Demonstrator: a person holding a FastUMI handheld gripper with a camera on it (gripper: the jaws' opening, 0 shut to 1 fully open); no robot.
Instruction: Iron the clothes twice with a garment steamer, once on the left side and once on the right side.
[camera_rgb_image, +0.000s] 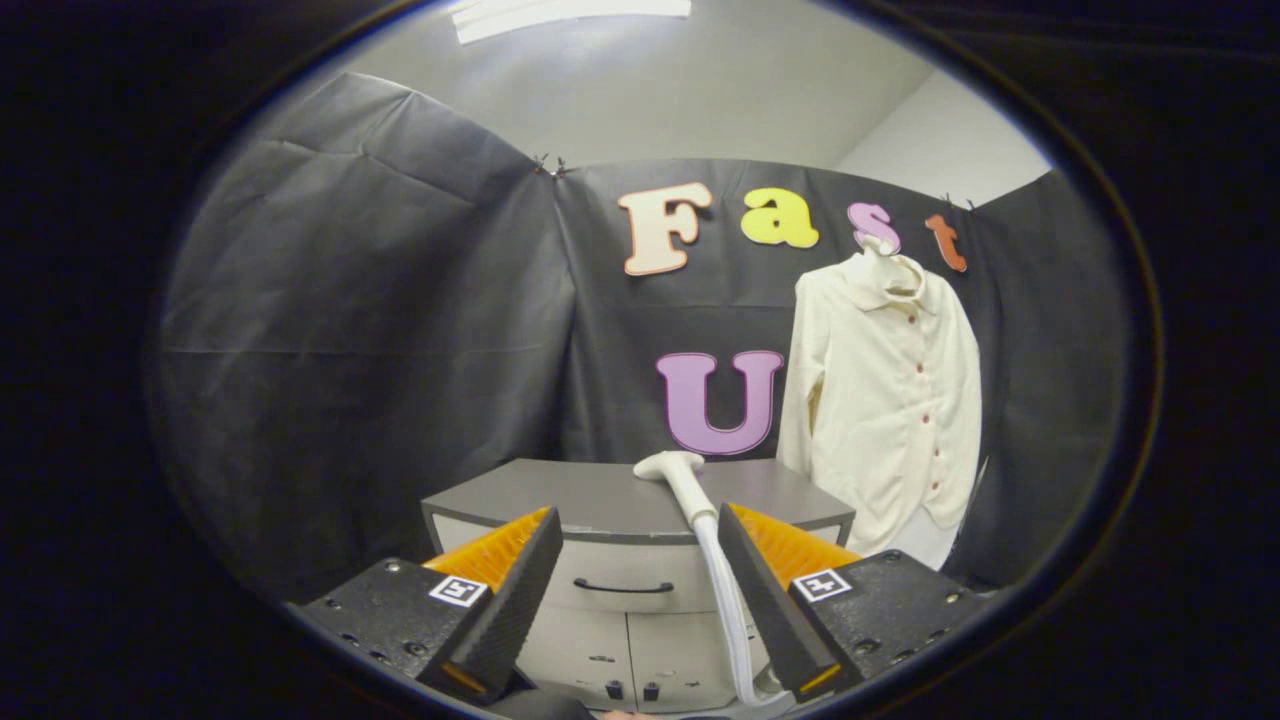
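Observation:
A cream button-up shirt (890, 390) hangs on a hanger against the black booth wall, beyond and to the right of my fingers. The white garment steamer head (677, 477) lies on top of a grey cabinet (560, 495), its handle reaching over the front edge. Its white hose (728, 610) runs down past the cabinet front, close to the inner side of my right finger. My gripper (637, 540) is open, held in front of the cabinet, with nothing pressed between its fingers. The steamer head sits just beyond the fingertips.
The grey cabinet has a drawer with a dark handle (614, 587) and lower doors facing me. Black cloth walls close the booth on the left, back and right. The shirt's hem hangs beside the cabinet's right end.

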